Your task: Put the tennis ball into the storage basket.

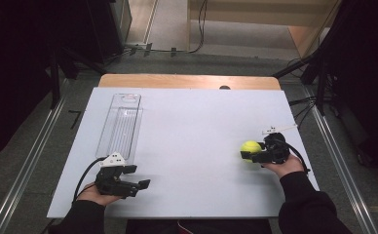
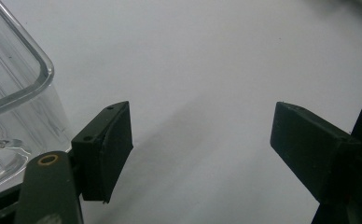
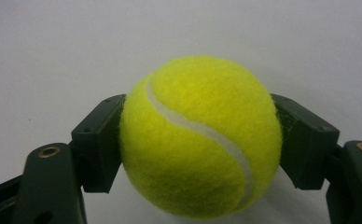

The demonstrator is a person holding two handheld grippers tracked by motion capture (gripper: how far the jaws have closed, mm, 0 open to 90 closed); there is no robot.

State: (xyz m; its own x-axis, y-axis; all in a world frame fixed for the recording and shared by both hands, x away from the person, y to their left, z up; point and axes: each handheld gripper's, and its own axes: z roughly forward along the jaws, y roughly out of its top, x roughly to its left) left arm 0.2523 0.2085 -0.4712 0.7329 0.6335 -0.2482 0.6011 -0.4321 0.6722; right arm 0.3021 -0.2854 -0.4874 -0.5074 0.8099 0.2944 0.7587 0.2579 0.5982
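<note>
Yellow-green felt bulges between the black jaws of the right gripper (image 3: 200, 140), which is clenched on a tennis ball (image 3: 201, 137); each pad presses a side of the ball, and its white seam curves across the front. From the high view the right gripper (image 1: 249, 155) sits at the right side of the white table (image 1: 192, 126), the tennis ball (image 1: 250, 147) at its tip pointing left, with the person's right hand (image 1: 287, 165) behind it and a dark sleeve running to the near edge.

The left gripper (image 1: 137, 176) rests at the near left of the table, held in the left hand (image 1: 97, 195), its jaws spread wide with only bare tabletop between them. Just beyond it, a clear plastic tray (image 1: 120, 124) lies lengthwise toward the far edge; its rounded corner (image 2: 25, 79) shows just beside the left gripper (image 2: 200, 140), close to one jaw.
</note>
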